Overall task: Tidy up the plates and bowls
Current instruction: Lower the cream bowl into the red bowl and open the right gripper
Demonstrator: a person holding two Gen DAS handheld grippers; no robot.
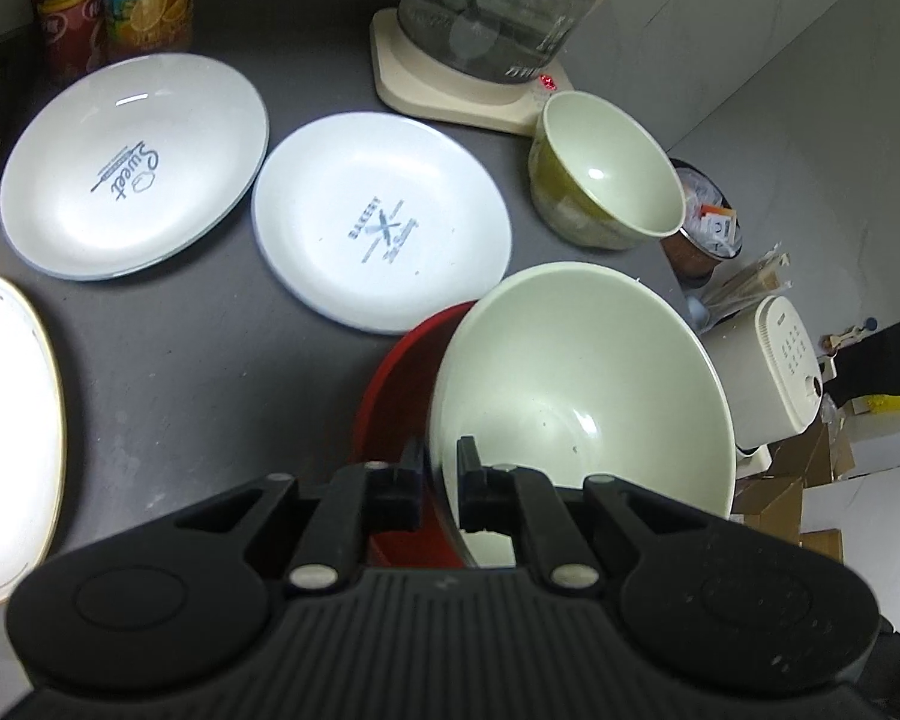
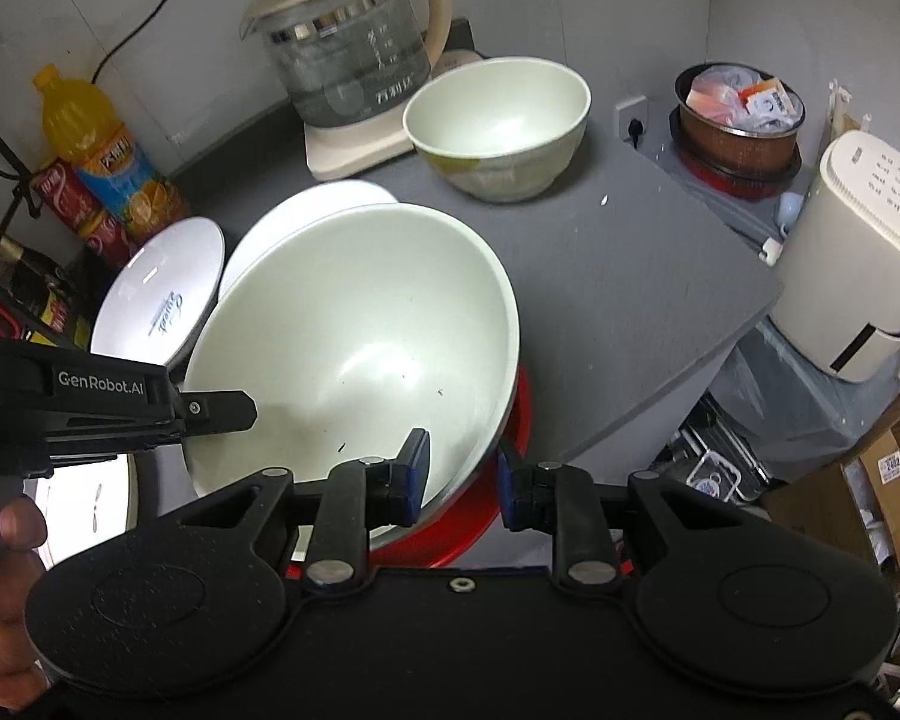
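Grey countertop point(image 2: 630, 276) against a pale wall, crowded with crockery; glass kettle point(image 2: 348, 54) on its cream base at the back, juice bottle point(image 2: 108, 162) and red can point(image 2: 72, 204) to the left, white appliance point(image 2: 858, 258) and a copper pot point(image 2: 741, 120) stuffed with packets off the right edge; two white plates side by side, one printed "Sweet" point(image 1: 132, 168), the other "Bakery" point(image 1: 381, 222), and part of a gold-rimmed plate point(image 1: 6, 420) at the far left; small pale green bowl point(image 1: 606, 171) standing upright near the kettle base; large pale green bowl point(image 1: 576, 396) tilted, seated in a red bowl point(image 1: 402, 396) beneath it; left gripper point(image 1: 440, 468) narrowed around the large bowl's near rim, one finger outside and one inside, apparently clamped on it; seen from the right wrist camera, that same left gripper point(image 2: 252, 408) reaching in from the left edge with its tip at the bowl's rim; right gripper point(image 2: 462, 474) set wider, blue pads either side of the large bowl's rim on the opposite side, left finger point(image 2: 411, 468) inside the bowl, right finger point(image 2: 513, 492) outside over the red bowl, contact unclear
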